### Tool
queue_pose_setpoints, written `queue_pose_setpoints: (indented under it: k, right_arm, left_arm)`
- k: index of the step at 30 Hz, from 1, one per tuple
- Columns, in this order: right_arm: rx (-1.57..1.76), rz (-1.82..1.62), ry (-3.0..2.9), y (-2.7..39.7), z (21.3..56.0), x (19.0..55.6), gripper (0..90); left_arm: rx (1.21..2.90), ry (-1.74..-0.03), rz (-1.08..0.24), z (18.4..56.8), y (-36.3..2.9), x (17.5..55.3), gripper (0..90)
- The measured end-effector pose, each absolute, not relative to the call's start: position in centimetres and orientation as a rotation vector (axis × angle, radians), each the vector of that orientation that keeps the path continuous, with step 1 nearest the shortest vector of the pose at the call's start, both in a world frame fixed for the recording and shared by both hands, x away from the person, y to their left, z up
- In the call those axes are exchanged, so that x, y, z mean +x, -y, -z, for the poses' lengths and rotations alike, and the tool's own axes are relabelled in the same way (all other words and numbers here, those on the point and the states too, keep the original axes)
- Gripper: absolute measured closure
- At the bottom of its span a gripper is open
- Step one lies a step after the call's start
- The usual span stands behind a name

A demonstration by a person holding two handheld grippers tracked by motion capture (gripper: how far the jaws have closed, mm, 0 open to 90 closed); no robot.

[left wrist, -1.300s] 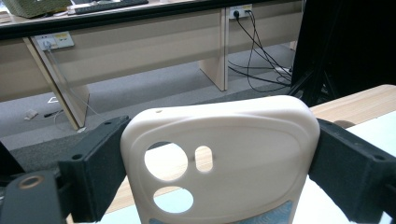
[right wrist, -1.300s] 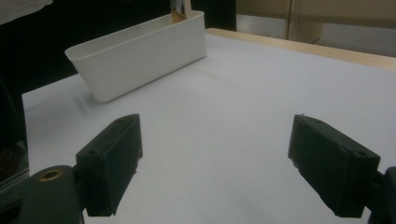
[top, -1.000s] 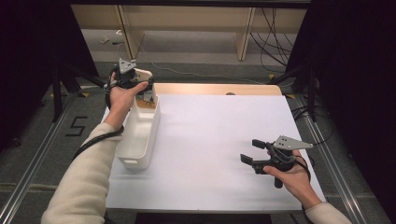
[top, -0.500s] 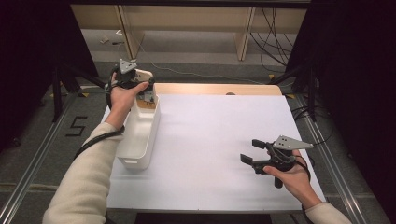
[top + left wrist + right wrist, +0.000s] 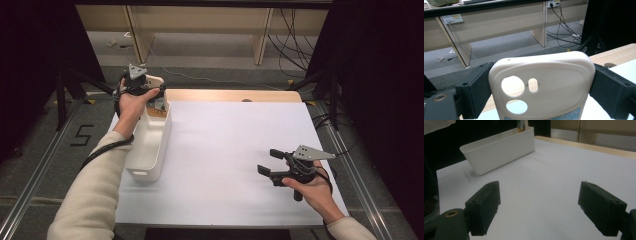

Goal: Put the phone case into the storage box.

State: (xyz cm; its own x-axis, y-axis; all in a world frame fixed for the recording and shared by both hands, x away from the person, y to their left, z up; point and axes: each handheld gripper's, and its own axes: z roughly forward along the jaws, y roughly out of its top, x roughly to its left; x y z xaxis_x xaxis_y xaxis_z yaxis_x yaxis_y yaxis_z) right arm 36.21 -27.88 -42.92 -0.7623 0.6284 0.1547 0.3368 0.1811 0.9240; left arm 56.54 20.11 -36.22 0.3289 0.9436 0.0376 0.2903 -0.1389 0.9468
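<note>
A cream phone case [image 5: 559, 82] with round camera cut-outs stands upright between the black jaws of my left gripper [image 5: 542, 75], and both pads press on its side edges. In the high view this left gripper [image 5: 150, 90] is held above the far end of a long white bin [image 5: 150, 150], the phone case [image 5: 156, 81] showing pale beside the hand. My right gripper [image 5: 270, 161] hovers low over the white table near the front right, jaws wide apart. In the right gripper view the right gripper [image 5: 541, 192] has nothing between its pads.
The white bin [image 5: 499, 147] lies along the table's left edge, with some small items [image 5: 159, 109] at its far end. White sheet [image 5: 225, 140] covers the table; a wooden strip [image 5: 235, 95] runs along the far edge. Cables and desk legs lie on the floor beyond.
</note>
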Motion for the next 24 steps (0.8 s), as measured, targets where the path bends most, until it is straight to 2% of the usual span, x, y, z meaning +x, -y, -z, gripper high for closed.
queue_pose_setpoints:
  k: [24]
  right_arm:
    - [0.915, -1.602, -2.199, 27.85, 42.96, 36.22, 18.4]
  left_arm:
    - [1.655, -1.139, -0.859, 36.73, -20.08, 56.87, 10.4]
